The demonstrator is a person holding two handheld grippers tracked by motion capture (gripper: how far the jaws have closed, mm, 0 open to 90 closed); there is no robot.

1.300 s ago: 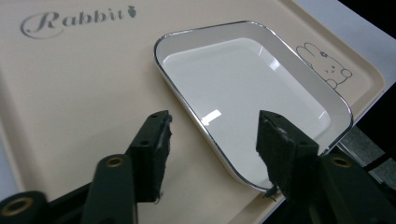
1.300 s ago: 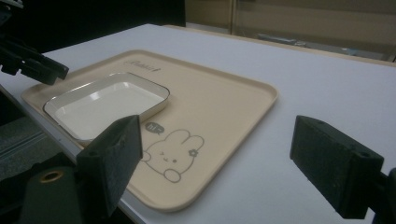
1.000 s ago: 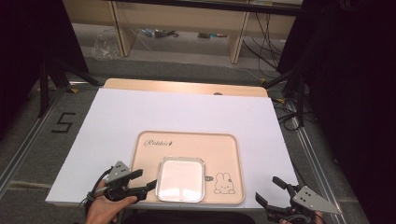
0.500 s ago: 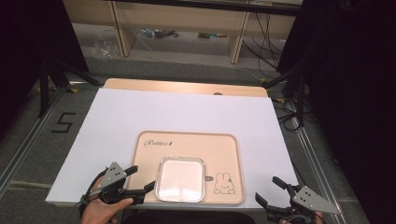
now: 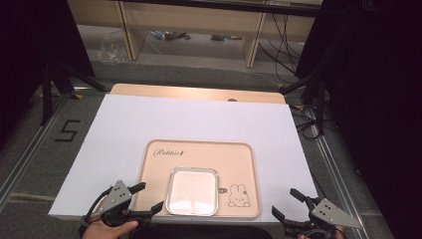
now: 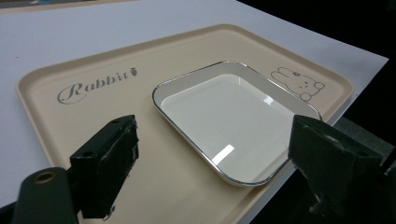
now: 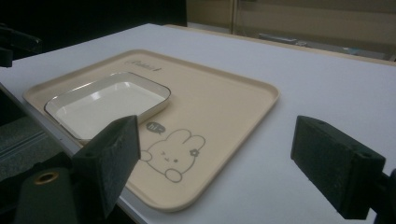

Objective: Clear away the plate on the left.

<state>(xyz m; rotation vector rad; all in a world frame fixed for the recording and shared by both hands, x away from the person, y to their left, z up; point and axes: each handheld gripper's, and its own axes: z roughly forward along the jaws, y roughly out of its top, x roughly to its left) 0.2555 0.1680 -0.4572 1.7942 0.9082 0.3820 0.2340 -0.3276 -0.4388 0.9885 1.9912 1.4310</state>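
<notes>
left gripper (image 5: 144, 199): jaws wide, just been opening, nothing clamped. In the left gripper view the pads flank the near-left corner of the dish (image 6: 236, 123) without touching it.
left gripper placement: just beside the dish's left edge, low over the tray (image 5: 159, 169), pointed across it. Reads as a fresh let-go of the dish, or a line-up on its rim; can't tell which.
right gripper (image 5: 291, 204): jaws wide, empty. Well apart from the dish, off its right side past the tray's near-right corner, over the white board (image 5: 199, 119).
right gripper placement: looks parked, clear of the left one's working space.
dish: shallow white rectangle with a thin metallic rim, flat and upright, empty. Sits in the tray's near half, near edge close to the tray lip.
tray: beige, raised lip. "Rabbit" lettering beyond the dish, rabbit drawing (image 5: 238, 195) just right of the dish.
why there: dish near the front edge is within easy reach of either gripper; tray lip stops it sliding off.
board: white sheet under the tray, covering most of the wooden table (image 5: 199, 92).
</notes>
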